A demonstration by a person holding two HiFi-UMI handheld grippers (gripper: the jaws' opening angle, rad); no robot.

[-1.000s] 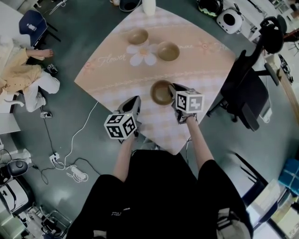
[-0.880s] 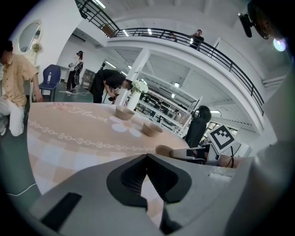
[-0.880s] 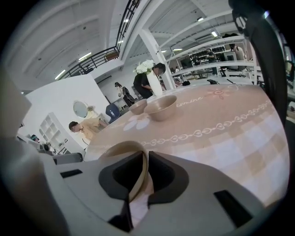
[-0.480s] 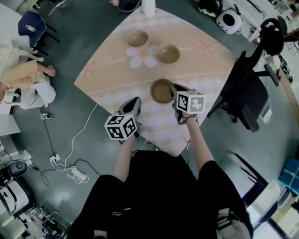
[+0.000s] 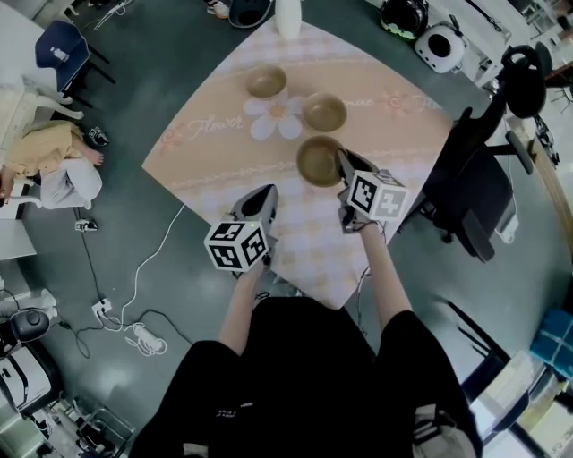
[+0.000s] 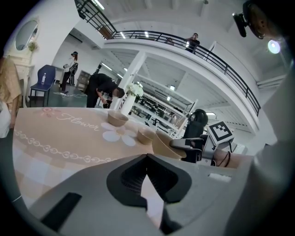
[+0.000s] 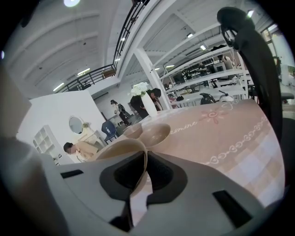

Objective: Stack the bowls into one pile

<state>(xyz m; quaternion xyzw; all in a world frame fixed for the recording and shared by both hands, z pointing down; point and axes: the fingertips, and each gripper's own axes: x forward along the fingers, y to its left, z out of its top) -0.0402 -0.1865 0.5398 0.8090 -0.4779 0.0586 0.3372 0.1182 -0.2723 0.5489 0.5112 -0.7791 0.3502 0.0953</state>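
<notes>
Three tan bowls are in view. The far bowl [image 5: 266, 82] and the middle bowl [image 5: 324, 112] rest on the peach flowered tablecloth [image 5: 215, 152]. My right gripper [image 5: 345, 167] is shut on the near rim of the third bowl [image 5: 319, 161], which hangs tilted above the cloth just short of the middle bowl. Its jaws have just been closing, with that rim [image 7: 144, 159] between them. In the right gripper view the middle bowl [image 7: 156, 133] lies straight ahead. My left gripper [image 5: 265, 197] hovers to the left, shut and holding nothing [image 6: 147, 156].
A white vase [image 5: 286, 16] stands at the table's far edge. A black office chair [image 5: 479, 179] sits close on the right. At the left a person [image 5: 54, 161] crouches on the floor, and a white cable [image 5: 143, 268] runs there.
The right gripper has lifted the held bowl off the cloth and carried it away from me, closer to the middle bowl. The left gripper has drifted a little forward.
</notes>
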